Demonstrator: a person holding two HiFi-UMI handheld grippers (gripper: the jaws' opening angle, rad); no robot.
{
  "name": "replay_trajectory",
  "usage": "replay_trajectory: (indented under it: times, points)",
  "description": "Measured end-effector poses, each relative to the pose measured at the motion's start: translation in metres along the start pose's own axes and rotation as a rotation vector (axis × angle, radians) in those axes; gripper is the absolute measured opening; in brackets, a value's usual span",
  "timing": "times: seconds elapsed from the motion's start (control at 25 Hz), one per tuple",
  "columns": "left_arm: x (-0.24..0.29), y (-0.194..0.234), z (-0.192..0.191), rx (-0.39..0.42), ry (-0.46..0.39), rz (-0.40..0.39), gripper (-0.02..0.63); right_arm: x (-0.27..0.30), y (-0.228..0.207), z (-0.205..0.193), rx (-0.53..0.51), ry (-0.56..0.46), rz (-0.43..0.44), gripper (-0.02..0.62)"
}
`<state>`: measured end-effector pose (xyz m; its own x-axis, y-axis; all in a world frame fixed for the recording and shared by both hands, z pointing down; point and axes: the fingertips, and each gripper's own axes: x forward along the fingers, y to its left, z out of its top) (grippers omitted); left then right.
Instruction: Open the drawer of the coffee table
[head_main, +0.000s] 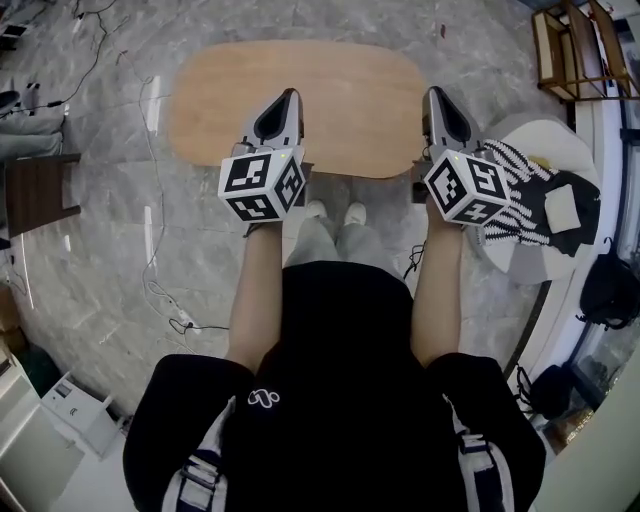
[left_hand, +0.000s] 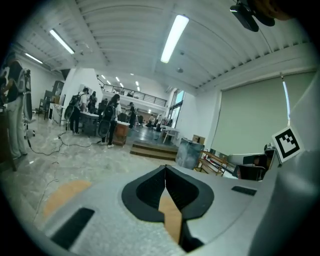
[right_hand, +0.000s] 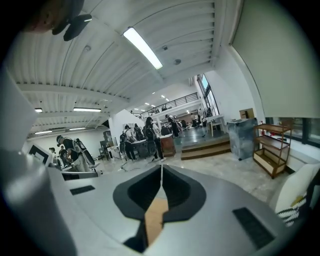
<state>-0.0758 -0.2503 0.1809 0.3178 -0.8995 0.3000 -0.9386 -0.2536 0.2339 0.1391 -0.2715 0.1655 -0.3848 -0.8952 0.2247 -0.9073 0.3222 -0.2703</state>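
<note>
Coffee table stands on the floor directly ahead of the person, its oval wooden top beneath both grippers. The drawer front is hidden under the near edge. Left gripper and right gripper have their fingers closed together, empty. Expect a rigid, easily sliding drawer; grasp its handle or lower lip.

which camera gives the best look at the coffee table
The head view: it shows the coffee table from above, with nearly its whole oval wooden top in sight. The left gripper view catches only tan patches of the table, and the right gripper view just a thin tan sliver low in the frame.
</note>
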Motion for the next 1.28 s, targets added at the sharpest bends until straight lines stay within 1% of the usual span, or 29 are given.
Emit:
replay_trajectory:
  times: [0.28,0.64,0.8,0.96,1.28]
  points:
    - [0.012,0.016,-0.044,-0.034,0.082,0.011,0.009,0.010,-0.015,-0.048,0.038,0.093,-0.027,0.014]
    - [0.008,0.037,-0.118,-0.061,0.204,0.014,0.011,0.010,-0.021,-0.115,0.054,0.202,-0.035,0.014]
    - [0.001,0.046,-0.154,-0.078,0.247,0.013,0.011,0.006,-0.018,-0.147,0.031,0.261,-0.023,0.014]
    - [0.001,0.052,-0.189,-0.077,0.286,0.009,0.011,-0.002,-0.023,-0.175,0.005,0.315,-0.013,0.014]
    - [-0.006,0.066,-0.252,-0.060,0.364,0.005,0.011,-0.013,-0.031,-0.244,0.026,0.409,-0.015,0.014]
